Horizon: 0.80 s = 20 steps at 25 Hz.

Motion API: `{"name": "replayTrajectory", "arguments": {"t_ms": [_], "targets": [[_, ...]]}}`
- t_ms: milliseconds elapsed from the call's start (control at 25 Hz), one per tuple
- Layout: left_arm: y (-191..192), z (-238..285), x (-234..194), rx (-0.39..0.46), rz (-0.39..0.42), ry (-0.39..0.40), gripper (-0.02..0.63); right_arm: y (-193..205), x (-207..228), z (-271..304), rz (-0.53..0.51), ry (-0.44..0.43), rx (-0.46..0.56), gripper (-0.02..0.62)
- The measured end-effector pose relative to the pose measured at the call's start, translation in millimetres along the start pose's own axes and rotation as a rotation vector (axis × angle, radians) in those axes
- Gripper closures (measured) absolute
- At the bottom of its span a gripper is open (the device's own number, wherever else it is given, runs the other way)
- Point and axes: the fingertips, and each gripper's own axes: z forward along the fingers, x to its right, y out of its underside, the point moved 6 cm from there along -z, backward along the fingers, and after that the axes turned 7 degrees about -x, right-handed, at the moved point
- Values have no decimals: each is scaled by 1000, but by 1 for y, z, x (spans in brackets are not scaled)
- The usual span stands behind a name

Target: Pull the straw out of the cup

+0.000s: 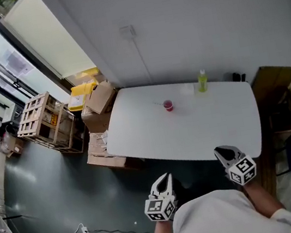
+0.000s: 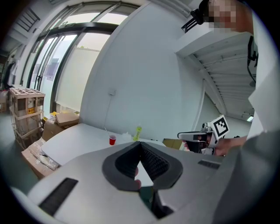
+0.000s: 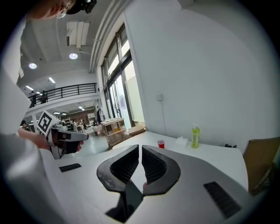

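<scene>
the left gripper (image 1: 164, 181) and right gripper (image 1: 222, 153) hold their jaws together, empty, near the white table (image 1: 137, 131); the red cup (image 1: 168, 105) with its straw (image 2: 106, 131) stands well apart, mid-table.

A white table (image 1: 203, 131) bears a small red cup (image 1: 168, 105) and, near its far edge, a green bottle (image 1: 202, 81)
</scene>
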Motion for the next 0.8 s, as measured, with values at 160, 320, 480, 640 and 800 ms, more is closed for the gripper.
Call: {"name": "replayTrajectory", "arguments": {"t_ms": [160, 320, 480, 640, 800], "targets": [[-15, 9, -29, -16, 10, 28, 604, -14, -7, 22, 15, 28, 8, 551], [-30, 21, -59, -34, 24, 63, 604, -23, -15, 48, 35, 51, 4, 552], [-43, 30, -87, -52, 35, 98, 604, -35, -23, 70, 47, 81, -2, 552], [-51, 39, -115, -66, 41, 132, 604, -46, -32, 91, 51, 116, 3, 551], [-58, 46, -140, -83, 50, 173, 604, -52, -42, 108, 59, 147, -4, 551]]}}
